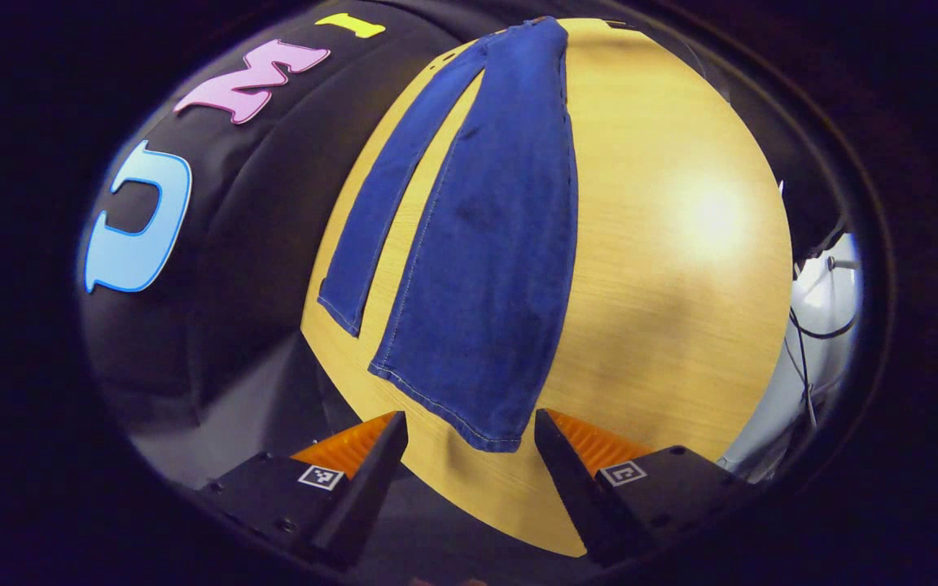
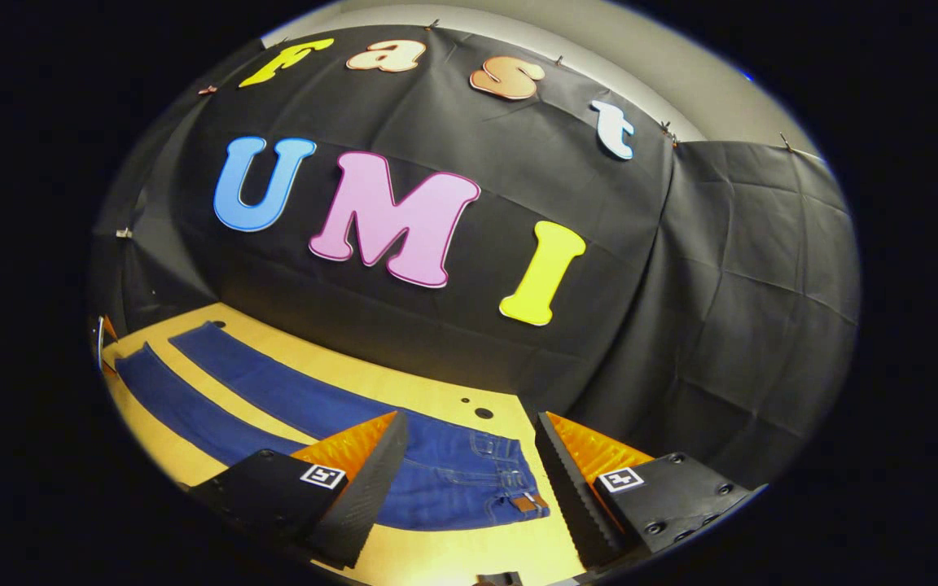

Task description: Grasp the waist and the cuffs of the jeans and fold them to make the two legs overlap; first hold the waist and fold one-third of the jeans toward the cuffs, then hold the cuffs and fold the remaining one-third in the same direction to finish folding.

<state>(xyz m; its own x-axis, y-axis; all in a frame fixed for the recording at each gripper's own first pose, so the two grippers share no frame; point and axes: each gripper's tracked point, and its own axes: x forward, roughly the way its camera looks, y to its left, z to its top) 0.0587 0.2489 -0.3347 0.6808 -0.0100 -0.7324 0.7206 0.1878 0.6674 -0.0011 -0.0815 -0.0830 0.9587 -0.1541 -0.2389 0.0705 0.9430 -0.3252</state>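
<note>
Left gripper view showed the left gripper (image 1: 471,443) spread above the jeans (image 1: 485,260) cuff; right gripper (image 2: 469,456) (also spread) should pinch the waist squarely.

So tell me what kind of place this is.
Most likely a staged recording booth, not a home: black cloth wall draped behind a bare wooden table, with one pair of jeans spread flat on it and loose cables at the table's edge.

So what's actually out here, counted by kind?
Jeans: 1
Table: 1
Claws: 2, left claw and right claw, both open
Total: 4
</note>
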